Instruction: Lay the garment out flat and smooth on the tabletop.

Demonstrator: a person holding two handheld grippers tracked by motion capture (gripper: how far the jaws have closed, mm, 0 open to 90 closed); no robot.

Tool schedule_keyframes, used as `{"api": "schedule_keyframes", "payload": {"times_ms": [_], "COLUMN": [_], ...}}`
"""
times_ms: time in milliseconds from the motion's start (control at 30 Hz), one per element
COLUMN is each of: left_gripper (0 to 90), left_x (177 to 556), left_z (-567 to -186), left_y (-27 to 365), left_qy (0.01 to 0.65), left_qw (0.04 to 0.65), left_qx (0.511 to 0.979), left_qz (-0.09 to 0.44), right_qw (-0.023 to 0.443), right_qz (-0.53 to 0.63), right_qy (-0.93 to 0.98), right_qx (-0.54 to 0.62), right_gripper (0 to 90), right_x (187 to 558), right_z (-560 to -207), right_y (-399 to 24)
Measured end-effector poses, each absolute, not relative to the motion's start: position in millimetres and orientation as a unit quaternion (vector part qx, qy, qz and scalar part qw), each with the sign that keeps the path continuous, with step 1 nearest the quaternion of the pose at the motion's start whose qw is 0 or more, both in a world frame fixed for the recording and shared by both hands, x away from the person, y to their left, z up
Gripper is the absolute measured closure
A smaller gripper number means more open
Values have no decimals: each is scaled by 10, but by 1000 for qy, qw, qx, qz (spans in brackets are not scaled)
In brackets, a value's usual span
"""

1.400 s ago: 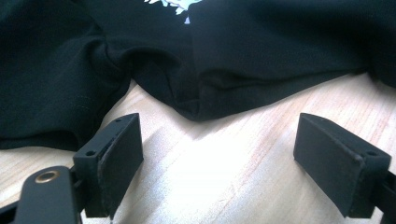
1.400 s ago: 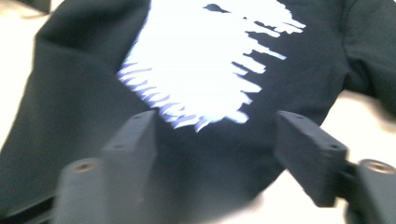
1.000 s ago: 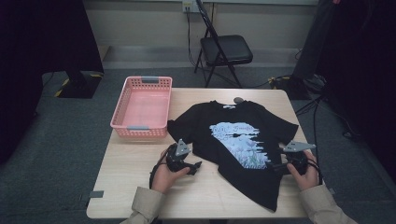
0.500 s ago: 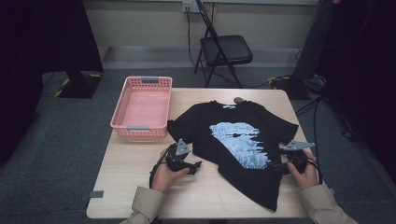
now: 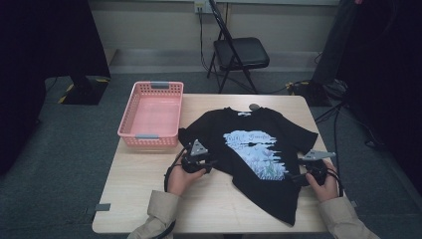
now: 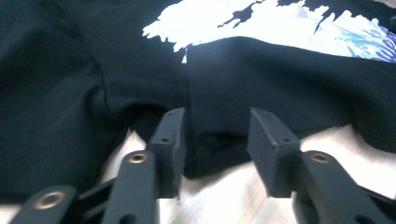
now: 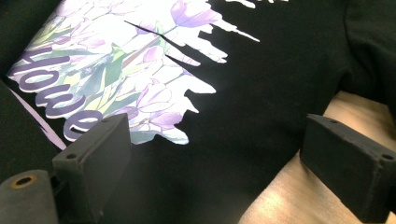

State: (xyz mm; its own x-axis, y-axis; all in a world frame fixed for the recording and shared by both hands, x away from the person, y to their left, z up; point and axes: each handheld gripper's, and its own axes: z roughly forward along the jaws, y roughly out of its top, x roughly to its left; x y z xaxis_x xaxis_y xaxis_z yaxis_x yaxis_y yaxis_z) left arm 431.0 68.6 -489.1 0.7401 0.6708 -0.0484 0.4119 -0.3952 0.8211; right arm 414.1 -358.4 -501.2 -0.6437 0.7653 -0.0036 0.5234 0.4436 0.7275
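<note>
Two hand-held grippers work a black cotton T-shirt with a flower print (image 5: 254,149), flat on the wooden bench (image 5: 149,194). Left hand-held gripper (image 6: 215,140) has just been closing, a fabric fold between its jaws, not yet pinched; right hand-held gripper (image 7: 210,158) is spread wide over the side edge. Close both fully before lifting.

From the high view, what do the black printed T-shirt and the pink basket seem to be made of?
Black printed T-shirt: soft knit fabric, likely cotton, matt; it creases and folds. Pink basket: probably moulded plastic, with perforated lattice walls and a smooth, slightly glossy floor.
</note>
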Motion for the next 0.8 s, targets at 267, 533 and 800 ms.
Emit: {"api": "schedule_keyframes", "payload": {"times_ms": [267, 533, 800], "left_gripper": [728, 860, 862], "left_x": [4402, 4381, 4213], "left_z": [-4886, -4801, -4687], "left_y": [570, 595, 711], "left_qy": [339, 333, 328], "left_qw": [409, 405, 419], "left_qx": [836, 841, 839], "left_qz": [141, 136, 118], "right_qw": [169, 169, 169], "right_qz": [358, 358, 358], "right_qy": [833, 833, 833], "right_qx": [387, 387, 387], "right_gripper": [81, 82, 81], "right_x": [4141, 4141, 4141], "right_z": [-5012, -5012, -5012], "right_y": [-3583, -3584, -3584]}}
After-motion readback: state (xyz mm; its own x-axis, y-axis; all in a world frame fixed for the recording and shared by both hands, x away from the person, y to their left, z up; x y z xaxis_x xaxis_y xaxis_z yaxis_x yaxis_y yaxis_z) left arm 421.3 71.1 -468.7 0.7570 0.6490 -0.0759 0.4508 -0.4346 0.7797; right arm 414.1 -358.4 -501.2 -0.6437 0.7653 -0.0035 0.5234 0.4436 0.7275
